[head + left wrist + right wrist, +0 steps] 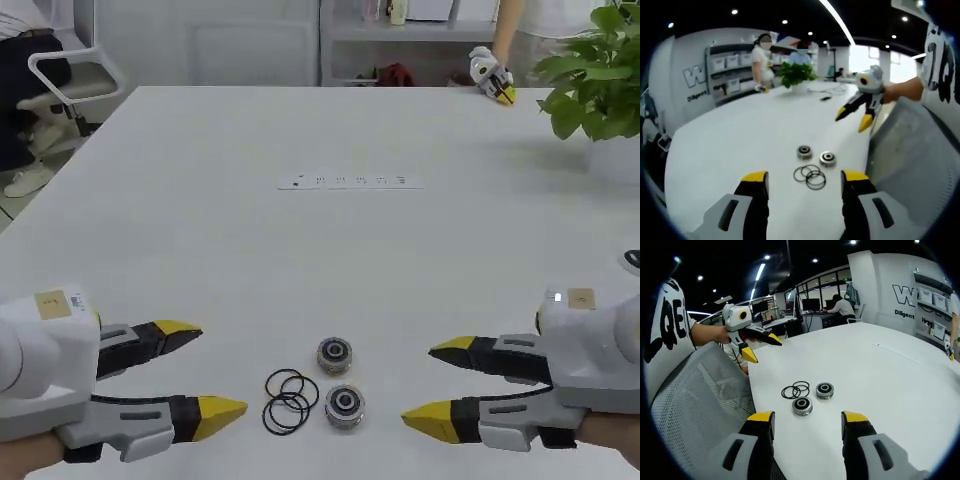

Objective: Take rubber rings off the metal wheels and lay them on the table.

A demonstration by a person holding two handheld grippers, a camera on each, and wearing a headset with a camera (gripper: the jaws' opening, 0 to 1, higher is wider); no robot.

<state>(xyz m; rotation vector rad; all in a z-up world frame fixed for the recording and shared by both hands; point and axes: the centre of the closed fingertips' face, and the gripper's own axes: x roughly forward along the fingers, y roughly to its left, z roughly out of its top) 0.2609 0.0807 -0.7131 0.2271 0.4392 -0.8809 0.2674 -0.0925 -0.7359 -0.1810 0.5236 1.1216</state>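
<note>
Left tongs, right tongs agape beside wheels, rings; plant beyond.

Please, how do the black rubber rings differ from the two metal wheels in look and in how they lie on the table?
The rubber rings are thin black loops, while the metal wheels are thick silvery discs with dark centres. The rubber rings overlap in one small heap, while the metal wheels lie apart from each other. Both kinds lie flat on the table, close beside one another.
</note>
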